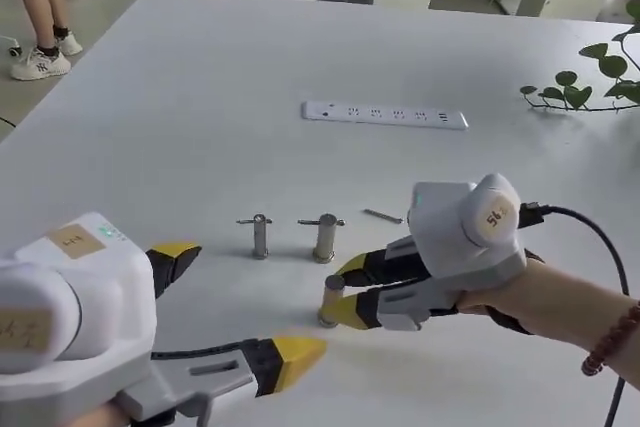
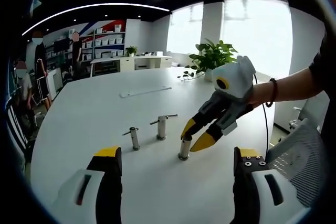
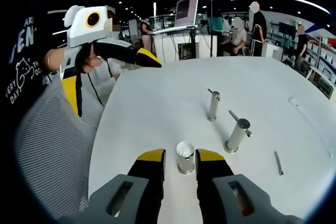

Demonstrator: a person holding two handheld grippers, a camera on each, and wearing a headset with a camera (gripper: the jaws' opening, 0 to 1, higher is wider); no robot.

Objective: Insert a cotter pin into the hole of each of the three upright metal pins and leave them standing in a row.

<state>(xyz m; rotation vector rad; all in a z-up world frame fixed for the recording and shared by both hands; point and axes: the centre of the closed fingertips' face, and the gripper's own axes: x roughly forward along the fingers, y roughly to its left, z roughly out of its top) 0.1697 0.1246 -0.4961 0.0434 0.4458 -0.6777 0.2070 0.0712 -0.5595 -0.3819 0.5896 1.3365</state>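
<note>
Three upright metal pins stand on the white table [image 1: 200,127]. The far-left pin [image 1: 260,235] and the pin beside it [image 1: 324,236] each carry a cotter pin through the top. The third pin [image 1: 331,300] stands nearer me with a bare top, and my right gripper [image 1: 346,292] is shut on it, a yellow tip on each side. In the right gripper view that pin [image 3: 185,157] sits between the jaws. A loose cotter pin [image 1: 382,215] lies flat behind the gripper. My left gripper [image 1: 235,307] hovers wide open at the front left, holding nothing.
A white power strip [image 1: 385,115] lies further back on the table. A leafy plant [image 1: 600,77] hangs over the right edge. People stand beyond the table's far left corner. A black cable [image 1: 600,247] trails from the right gripper.
</note>
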